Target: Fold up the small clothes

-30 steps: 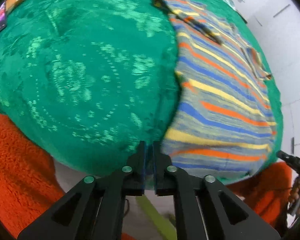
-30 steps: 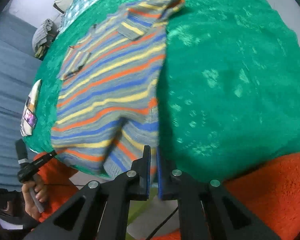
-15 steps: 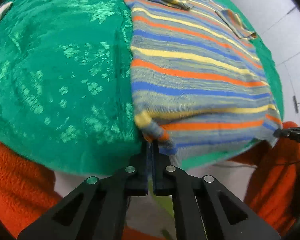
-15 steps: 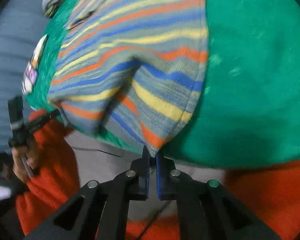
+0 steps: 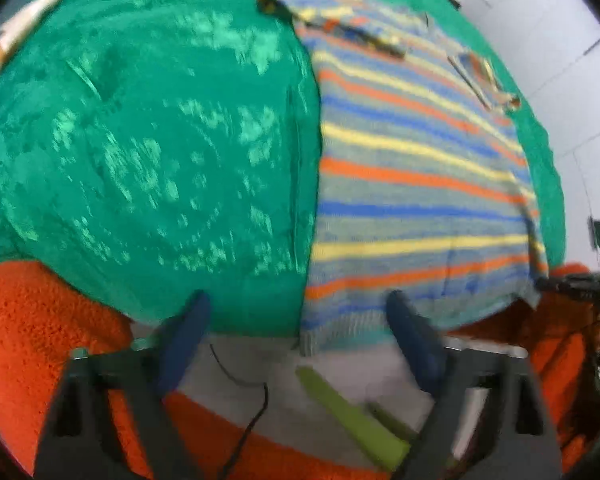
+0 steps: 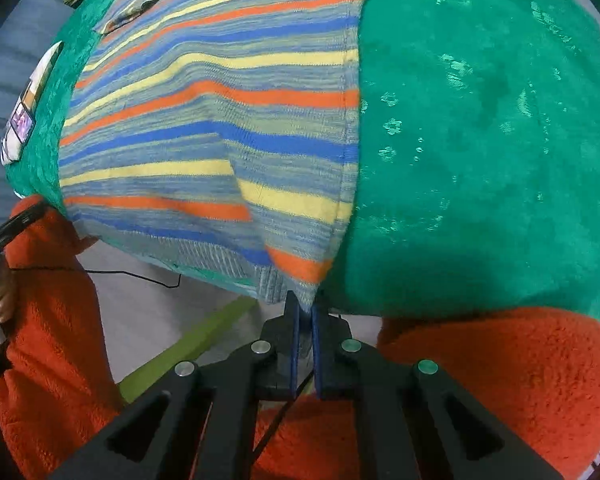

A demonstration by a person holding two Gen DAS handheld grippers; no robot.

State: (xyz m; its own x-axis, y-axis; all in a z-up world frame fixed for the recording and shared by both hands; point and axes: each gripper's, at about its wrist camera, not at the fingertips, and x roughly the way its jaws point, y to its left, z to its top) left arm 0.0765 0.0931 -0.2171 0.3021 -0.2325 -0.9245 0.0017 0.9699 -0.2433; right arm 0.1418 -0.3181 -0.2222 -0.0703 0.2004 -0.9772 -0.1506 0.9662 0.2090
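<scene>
The right hand-held gripper (image 6: 305, 312) pinches the striped sweater's (image 6: 220, 128) corner, hiding it; the blurry left hand-held gripper (image 5: 296, 312) is opening, empty.

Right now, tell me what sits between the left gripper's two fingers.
In the left wrist view, the left gripper jaws are opening; between them lie the striped shirt hem corner and the green cloth edge, unpinched.

Even light, left view blurred, fisheye-warped
</scene>
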